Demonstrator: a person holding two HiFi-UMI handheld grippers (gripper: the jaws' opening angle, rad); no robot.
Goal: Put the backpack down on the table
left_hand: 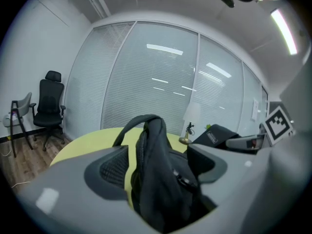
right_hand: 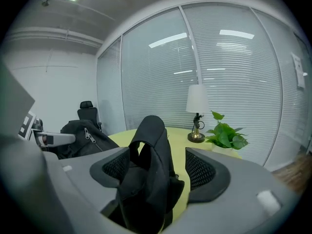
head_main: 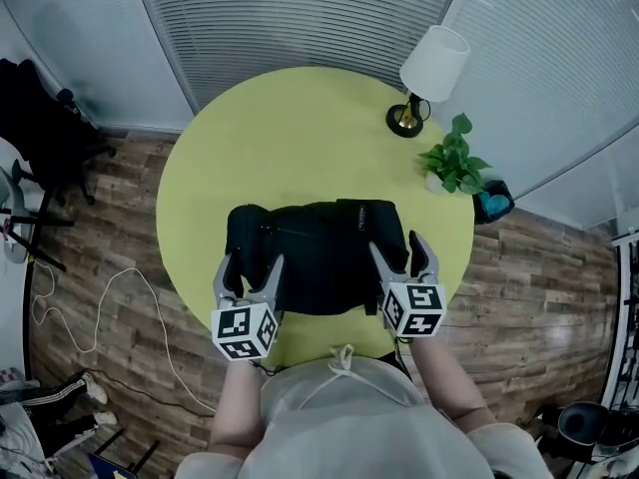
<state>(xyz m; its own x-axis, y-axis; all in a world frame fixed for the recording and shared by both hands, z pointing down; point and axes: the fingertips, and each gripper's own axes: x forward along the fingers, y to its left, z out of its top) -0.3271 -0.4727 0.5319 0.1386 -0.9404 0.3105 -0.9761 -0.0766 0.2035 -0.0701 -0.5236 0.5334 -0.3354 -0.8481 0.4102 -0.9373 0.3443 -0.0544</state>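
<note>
A black backpack (head_main: 318, 252) lies flat on the round yellow-green table (head_main: 300, 138), near its front edge. My left gripper (head_main: 250, 272) stands open at the pack's left end, and in the left gripper view a bunched fold and handle (left_hand: 156, 179) rise between its spread jaws, with table showing beside the left pad. My right gripper (head_main: 399, 252) stands open at the pack's right end. In the right gripper view a padded strap loop (right_hand: 148, 174) stands upright between its jaws, with a gap on the right side.
A table lamp (head_main: 429, 73) and a potted plant (head_main: 454, 163) stand at the table's far right edge. A black office chair (head_main: 40, 118) is on the wooden floor at the left, and a white cable (head_main: 110, 297) lies on the floor.
</note>
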